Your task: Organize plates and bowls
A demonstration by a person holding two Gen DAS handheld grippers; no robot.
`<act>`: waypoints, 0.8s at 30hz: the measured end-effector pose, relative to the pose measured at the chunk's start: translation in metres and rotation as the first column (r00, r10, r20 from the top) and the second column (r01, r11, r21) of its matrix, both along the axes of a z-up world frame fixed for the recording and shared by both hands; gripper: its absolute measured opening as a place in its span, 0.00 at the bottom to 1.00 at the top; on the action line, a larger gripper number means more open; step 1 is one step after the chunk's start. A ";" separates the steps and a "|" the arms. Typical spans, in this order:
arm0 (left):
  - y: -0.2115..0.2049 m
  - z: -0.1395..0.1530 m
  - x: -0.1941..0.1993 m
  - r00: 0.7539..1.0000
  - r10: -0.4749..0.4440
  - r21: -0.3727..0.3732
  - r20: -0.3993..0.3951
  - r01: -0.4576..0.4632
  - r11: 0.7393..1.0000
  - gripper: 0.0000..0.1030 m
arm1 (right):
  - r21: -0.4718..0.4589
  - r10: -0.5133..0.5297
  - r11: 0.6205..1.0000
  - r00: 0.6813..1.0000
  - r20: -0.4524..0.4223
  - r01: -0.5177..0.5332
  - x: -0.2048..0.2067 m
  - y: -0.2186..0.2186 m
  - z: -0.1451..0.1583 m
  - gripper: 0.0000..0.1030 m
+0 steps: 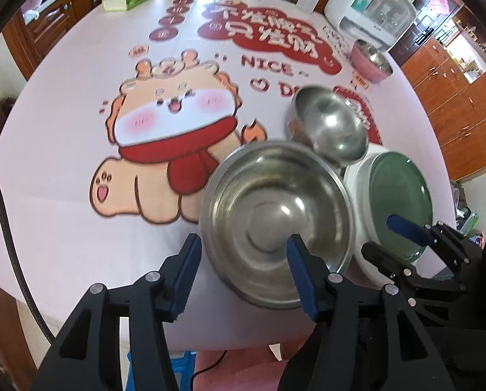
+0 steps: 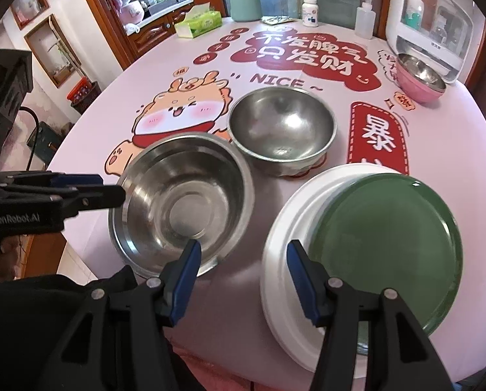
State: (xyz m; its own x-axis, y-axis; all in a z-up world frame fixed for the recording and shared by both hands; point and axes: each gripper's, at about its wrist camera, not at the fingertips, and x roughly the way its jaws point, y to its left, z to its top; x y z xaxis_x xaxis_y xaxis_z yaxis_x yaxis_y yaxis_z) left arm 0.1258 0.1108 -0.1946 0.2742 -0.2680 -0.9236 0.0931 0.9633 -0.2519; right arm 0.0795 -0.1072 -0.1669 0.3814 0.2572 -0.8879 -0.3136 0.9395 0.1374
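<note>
— Now, left gripper?
— Jaws apart, nothing clamped; hovering over the near rim of the big steel bowl, lower centre of the left view, one finger above the bowl's inside, the other outside it.
— And right gripper?
— Likewise parted and empty, low centre of the right view, between the big bowl and the white plate.
— Plates?
— Green plate stacked on the white one, lower right of the right view.
— Other bowls?
— Small steel bowl at centre, just behind the big one, apart from the plates. Pink bowl upper right, against a white appliance, with a steel bowl nested inside.
— Table?
— Pink cartoon cloth; tissue box, jar and bottles along the top edge.
</note>
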 end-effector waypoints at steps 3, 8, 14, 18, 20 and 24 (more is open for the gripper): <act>-0.008 0.013 0.004 1.000 -0.007 -0.004 0.028 0.007 1.000 0.54 | 0.020 -0.020 1.000 1.000 0.019 0.020 0.002 -0.011 0.005 0.53; -0.030 0.033 0.011 0.997 -0.030 -0.003 0.073 0.030 1.000 0.60 | 0.057 -0.066 0.996 0.996 0.055 0.063 0.005 -0.036 0.016 0.60; -0.065 0.054 0.023 0.992 -0.069 -0.009 0.105 0.071 0.997 0.61 | 0.081 -0.122 0.990 0.990 0.070 0.116 0.012 -0.070 0.026 0.62; -0.092 0.062 0.035 0.990 -0.084 -0.006 0.114 0.085 0.996 0.62 | 0.079 -0.140 0.988 0.987 0.081 0.134 0.019 -0.094 0.033 0.62; -0.106 0.066 0.041 0.989 -0.090 0.000 0.115 0.090 0.996 0.62 | 0.080 -0.148 0.987 0.985 0.089 0.141 0.025 -0.109 0.037 0.63; -0.134 0.075 0.055 0.987 -0.096 0.005 0.131 0.097 0.995 0.66 | 0.083 -0.158 0.985 0.981 0.113 0.149 0.037 -0.136 0.046 0.66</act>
State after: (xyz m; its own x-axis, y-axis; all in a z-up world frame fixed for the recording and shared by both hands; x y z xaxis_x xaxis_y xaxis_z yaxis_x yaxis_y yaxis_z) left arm 0.1808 -0.0230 -0.1201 0.3655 -0.3005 -0.8810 0.2179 0.9478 -0.2328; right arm 0.1164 -0.2430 -0.1210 0.5232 0.2500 -0.8147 -0.1846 0.9666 0.1781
